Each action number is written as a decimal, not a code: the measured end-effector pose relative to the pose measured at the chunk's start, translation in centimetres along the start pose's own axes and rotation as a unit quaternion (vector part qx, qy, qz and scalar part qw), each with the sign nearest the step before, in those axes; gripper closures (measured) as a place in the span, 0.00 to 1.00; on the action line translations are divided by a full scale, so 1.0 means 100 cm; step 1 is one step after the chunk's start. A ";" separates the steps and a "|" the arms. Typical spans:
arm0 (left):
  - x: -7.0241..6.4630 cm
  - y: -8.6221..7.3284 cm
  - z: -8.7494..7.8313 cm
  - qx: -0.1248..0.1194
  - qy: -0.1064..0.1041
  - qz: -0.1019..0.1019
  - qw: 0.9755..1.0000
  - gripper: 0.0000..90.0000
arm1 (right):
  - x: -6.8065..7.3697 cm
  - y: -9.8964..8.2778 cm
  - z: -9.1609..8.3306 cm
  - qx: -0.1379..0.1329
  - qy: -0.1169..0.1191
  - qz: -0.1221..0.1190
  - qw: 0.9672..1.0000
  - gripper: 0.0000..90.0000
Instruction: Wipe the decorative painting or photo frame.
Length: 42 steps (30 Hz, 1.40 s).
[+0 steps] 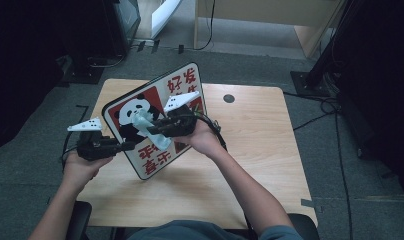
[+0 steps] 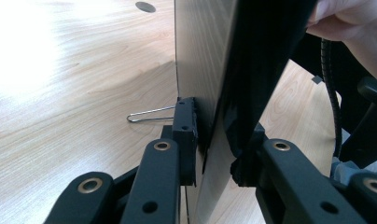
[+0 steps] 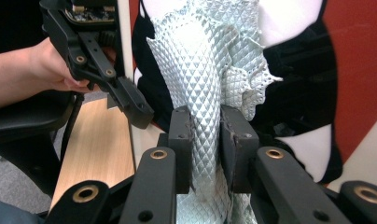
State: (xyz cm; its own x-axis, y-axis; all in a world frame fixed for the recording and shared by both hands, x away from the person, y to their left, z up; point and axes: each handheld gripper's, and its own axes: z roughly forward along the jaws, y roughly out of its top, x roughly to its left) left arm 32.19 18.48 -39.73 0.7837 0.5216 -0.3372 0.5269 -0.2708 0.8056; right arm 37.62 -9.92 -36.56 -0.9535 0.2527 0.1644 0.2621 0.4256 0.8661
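A square sign board (image 1: 186, 81) with a panda picture, red panels and Chinese characters is held tilted above the wooden table (image 1: 260, 150). My left gripper (image 1: 127, 146) is shut on the board's lower left edge; in the left gripper view the pads clamp the board (image 2: 205, 60) from both sides. My right gripper (image 1: 152, 131) is shut on a pale teal textured cloth (image 1: 151, 126), which rests against the panda face. The right gripper view has the cloth (image 3: 200, 60) pinched between the jaws of the right gripper (image 3: 206, 135), with the board (image 3: 359, 56) behind and the left gripper (image 3: 130, 102) at its edge.
A round cable hole (image 1: 228, 98) sits near the table's far edge. A thin wire loop (image 2: 149, 114) sticks out behind the board. Dark equipment stands (image 1: 320, 65) and cables lie on the carpet at the right, and a light wooden desk (image 1: 270, 15) stands beyond.
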 end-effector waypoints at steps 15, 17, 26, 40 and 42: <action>0.000 0.000 0.000 0.001 0.001 0.001 1.000 0.84 | 0.000 -0.021 0.007 0.003 0.009 0.010 1.000 0.85; 0.000 0.000 0.000 0.001 0.001 0.001 1.000 0.84 | 0.000 -0.025 0.008 0.006 0.009 0.011 1.000 0.85; 0.000 0.000 0.001 0.001 0.001 0.002 1.000 0.84 | 0.001 -0.038 0.014 0.014 0.011 0.016 1.000 0.85; 0.000 0.000 0.001 0.000 0.003 0.002 1.000 0.84 | 0.002 -0.065 0.024 0.035 0.020 0.035 0.999 0.85; 0.000 0.000 0.001 0.001 0.002 0.002 1.000 0.84 | 0.002 -0.069 0.025 0.038 0.021 0.036 0.998 0.85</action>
State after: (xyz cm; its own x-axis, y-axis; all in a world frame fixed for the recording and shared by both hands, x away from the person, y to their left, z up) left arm 32.19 18.40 -39.76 0.7843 0.5241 -0.3318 0.5242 -0.2739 0.8064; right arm 36.05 -10.62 -43.65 -0.9370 0.2484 0.2458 0.3388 0.4735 0.8130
